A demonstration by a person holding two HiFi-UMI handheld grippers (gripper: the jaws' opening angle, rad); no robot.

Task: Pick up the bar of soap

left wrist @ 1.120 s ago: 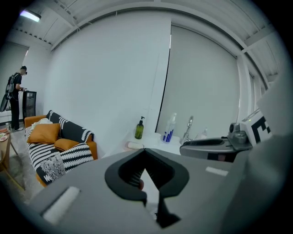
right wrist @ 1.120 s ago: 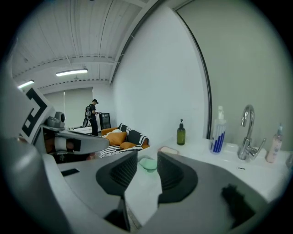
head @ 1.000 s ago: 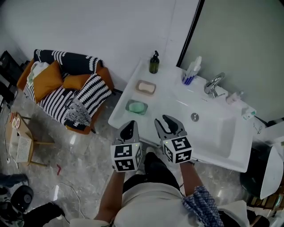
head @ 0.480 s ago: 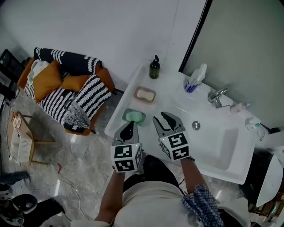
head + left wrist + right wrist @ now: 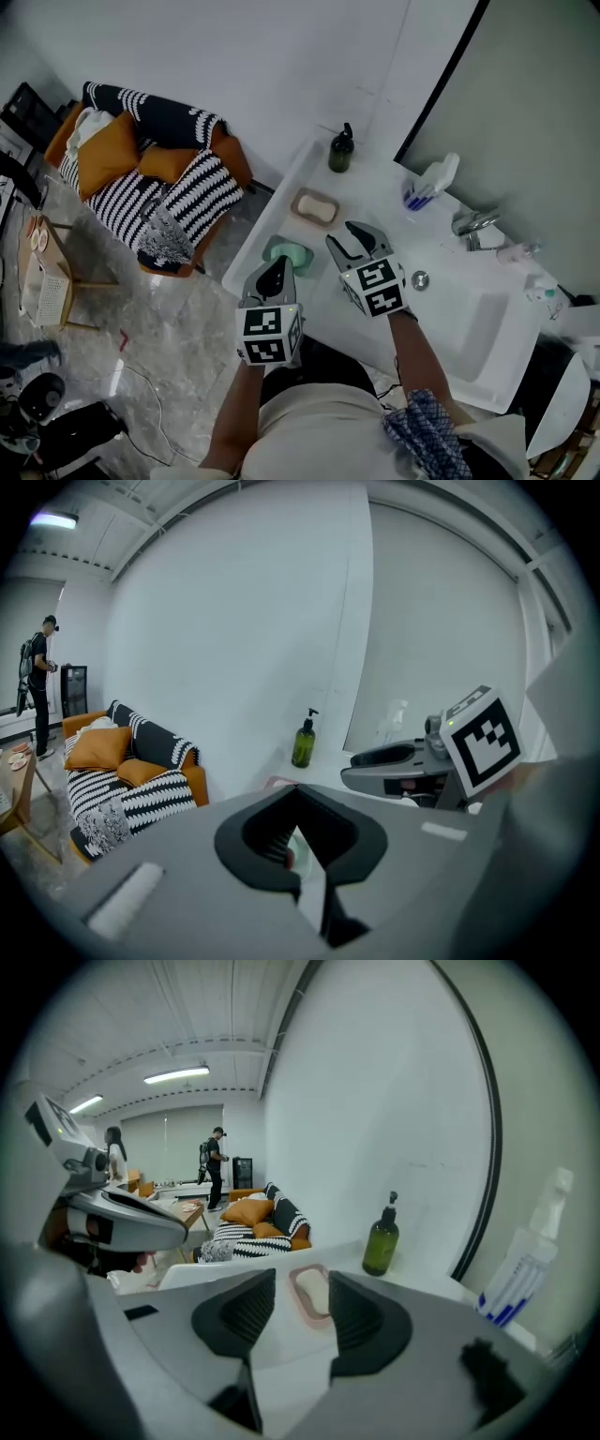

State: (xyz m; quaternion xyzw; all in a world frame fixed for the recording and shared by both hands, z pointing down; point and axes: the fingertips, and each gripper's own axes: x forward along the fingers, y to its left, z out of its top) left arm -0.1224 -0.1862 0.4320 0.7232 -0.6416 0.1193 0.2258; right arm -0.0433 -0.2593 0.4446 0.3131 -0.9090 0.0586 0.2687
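Note:
A cream bar of soap (image 5: 318,207) lies in a pink dish (image 5: 302,199) on the white counter, left of the basin. My right gripper (image 5: 355,241) hovers over the counter, short of the dish and to its right. Its jaws are opening and hold nothing. In the right gripper view the soap (image 5: 316,1290) shows beyond the gap of the right gripper (image 5: 302,1281). My left gripper (image 5: 273,274) hangs over the counter's near edge by a green dish (image 5: 288,253). The left gripper (image 5: 298,795) has its jaws together, empty.
A dark green pump bottle (image 5: 341,150) stands at the counter's far corner. A toothbrush cup (image 5: 424,192) and a faucet (image 5: 473,225) sit behind the basin (image 5: 487,328). A striped armchair with orange cushions (image 5: 150,187) stands to the left. People stand far off in the room.
The right gripper has moved forward, closer to the pink soap dish, and its jaws stand wider apart. The left gripper has stayed at the counter's near edge.

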